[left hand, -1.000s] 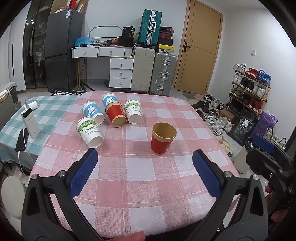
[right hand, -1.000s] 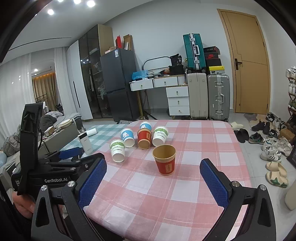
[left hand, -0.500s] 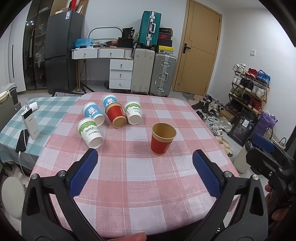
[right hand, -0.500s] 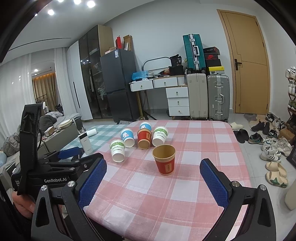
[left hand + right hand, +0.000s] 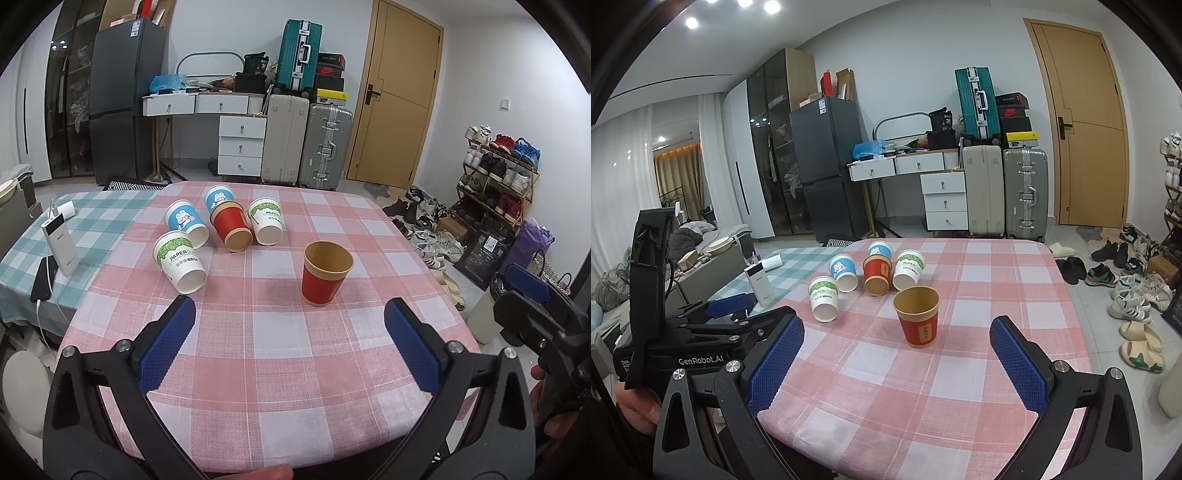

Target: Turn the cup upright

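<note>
A red paper cup (image 5: 325,275) (image 5: 919,317) stands upright on the pink checked tablecloth (image 5: 288,354). Behind it lie several cups on their sides: a red one (image 5: 231,229) (image 5: 876,275), two white-and-green ones (image 5: 180,264) (image 5: 266,220) and two blue-and-white ones (image 5: 184,223) (image 5: 218,197). My left gripper (image 5: 290,339) hovers open over the near table edge, well short of the cups. My right gripper (image 5: 897,363) is open too, near the front edge, with the upright red cup ahead between its fingers but apart from them.
A white power bank (image 5: 59,243) and a dark phone (image 5: 43,278) lie on the green checked cloth (image 5: 92,221) at the left. Suitcases (image 5: 325,144), a drawer desk (image 5: 240,142), a fridge (image 5: 122,99) and a shoe rack (image 5: 498,173) stand beyond the table.
</note>
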Available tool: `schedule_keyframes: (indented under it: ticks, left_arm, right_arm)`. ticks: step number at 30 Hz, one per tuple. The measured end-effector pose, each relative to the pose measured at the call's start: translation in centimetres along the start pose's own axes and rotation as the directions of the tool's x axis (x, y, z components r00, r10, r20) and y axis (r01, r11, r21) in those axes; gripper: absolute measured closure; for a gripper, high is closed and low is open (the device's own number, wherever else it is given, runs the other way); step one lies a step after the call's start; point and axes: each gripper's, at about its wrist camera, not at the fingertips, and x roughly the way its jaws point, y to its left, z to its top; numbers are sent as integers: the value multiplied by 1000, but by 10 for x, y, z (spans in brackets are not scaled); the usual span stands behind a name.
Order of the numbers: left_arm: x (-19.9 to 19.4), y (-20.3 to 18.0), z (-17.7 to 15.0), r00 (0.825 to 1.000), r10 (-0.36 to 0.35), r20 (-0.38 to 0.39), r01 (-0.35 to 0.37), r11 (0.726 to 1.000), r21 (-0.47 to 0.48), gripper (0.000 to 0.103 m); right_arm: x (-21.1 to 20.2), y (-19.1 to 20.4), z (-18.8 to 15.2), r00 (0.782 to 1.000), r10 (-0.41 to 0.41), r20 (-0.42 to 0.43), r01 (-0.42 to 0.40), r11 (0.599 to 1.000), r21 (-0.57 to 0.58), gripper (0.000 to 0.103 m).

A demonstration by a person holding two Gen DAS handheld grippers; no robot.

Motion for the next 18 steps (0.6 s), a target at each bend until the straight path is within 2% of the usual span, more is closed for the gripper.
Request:
schedule_keyframes:
  ticks: [18]
  left_arm:
    - [4,1,-2,1000,-3,-11,3,1000,1,1]
  right_arm:
    - [4,-2,-4,1000,-4,-6,4,1000,7,0]
